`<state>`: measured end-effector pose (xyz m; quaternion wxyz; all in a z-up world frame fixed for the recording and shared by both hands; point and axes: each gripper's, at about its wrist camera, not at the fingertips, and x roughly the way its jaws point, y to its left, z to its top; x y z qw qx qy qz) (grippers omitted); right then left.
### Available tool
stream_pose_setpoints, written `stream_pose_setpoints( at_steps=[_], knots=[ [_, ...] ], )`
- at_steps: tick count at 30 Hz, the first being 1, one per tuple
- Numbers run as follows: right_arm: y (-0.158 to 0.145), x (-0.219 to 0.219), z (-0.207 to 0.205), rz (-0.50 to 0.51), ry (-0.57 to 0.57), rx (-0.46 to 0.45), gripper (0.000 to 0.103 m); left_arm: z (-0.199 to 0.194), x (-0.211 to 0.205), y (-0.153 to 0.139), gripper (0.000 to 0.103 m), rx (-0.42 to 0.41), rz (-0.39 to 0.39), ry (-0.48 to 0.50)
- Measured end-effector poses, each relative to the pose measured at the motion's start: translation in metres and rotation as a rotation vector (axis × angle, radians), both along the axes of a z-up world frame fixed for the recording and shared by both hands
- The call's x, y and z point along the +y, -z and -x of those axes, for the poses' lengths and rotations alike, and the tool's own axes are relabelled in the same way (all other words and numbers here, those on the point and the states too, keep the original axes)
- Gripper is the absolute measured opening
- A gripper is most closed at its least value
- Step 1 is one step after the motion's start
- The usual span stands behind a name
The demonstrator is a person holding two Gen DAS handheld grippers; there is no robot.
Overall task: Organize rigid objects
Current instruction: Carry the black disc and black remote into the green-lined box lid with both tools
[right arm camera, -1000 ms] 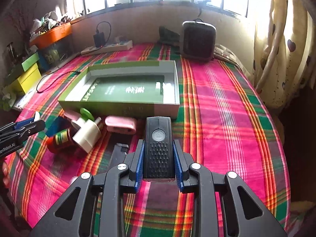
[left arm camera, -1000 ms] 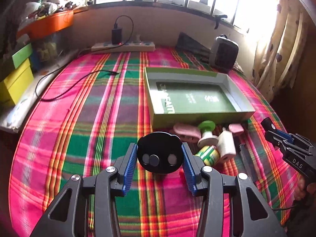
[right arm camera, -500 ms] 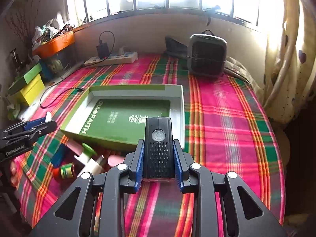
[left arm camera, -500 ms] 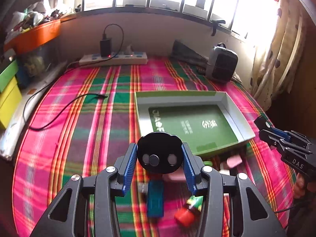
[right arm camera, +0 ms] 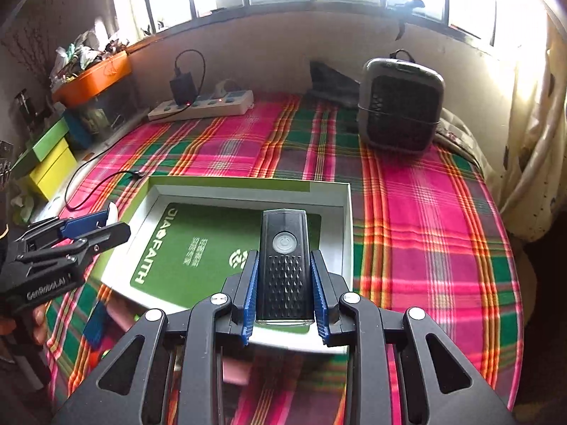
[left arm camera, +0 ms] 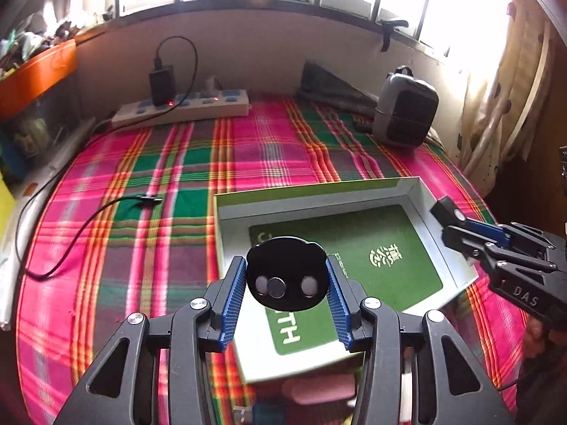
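My left gripper (left arm camera: 286,290) is shut on a flat black disc with three round metal studs (left arm camera: 286,278) and holds it above the near left part of the green box (left arm camera: 418,191). My right gripper (right arm camera: 284,290) is shut on a black rectangular device with a round power button (right arm camera: 283,265), above the box's near right edge (right arm camera: 349,233). The box is open and shallow, with white walls and a green printed bottom. Each gripper shows in the other view, the right one (left arm camera: 457,225) and the left one (right arm camera: 106,226). Pink objects (left arm camera: 319,389) lie on the cloth below the box's near side.
A plaid cloth (right arm camera: 425,212) covers the table. A white power strip with a charger (left arm camera: 180,108) and a grey heater (right arm camera: 400,106) stand at the back. A black cable (left arm camera: 88,219) lies at left. Yellow and green boxes (right arm camera: 49,163) and an orange tray (right arm camera: 95,78) stand far left.
Both grippers have risen and moved forward over the green box, each still holding its object. The small objects near the box's front have dropped out of sight below the grippers.
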<state>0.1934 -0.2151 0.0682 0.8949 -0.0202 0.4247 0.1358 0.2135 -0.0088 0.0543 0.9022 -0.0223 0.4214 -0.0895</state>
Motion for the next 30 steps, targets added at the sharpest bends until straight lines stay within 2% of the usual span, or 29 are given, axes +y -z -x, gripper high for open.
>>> stream_pose_setpoints(
  at_steps=[15, 30],
  knots=[
    [0.035, 0.015, -0.042, 0.034, -0.013, 0.072, 0.028, -0.033, -0.013, 0.031, 0.043, 0.07, -0.057, 0.003],
    [0.05, 0.016, -0.052, 0.056, -0.002, 0.089, 0.028, -0.035, -0.021, 0.035, 0.044, 0.071, -0.086, 0.023]
  ],
)
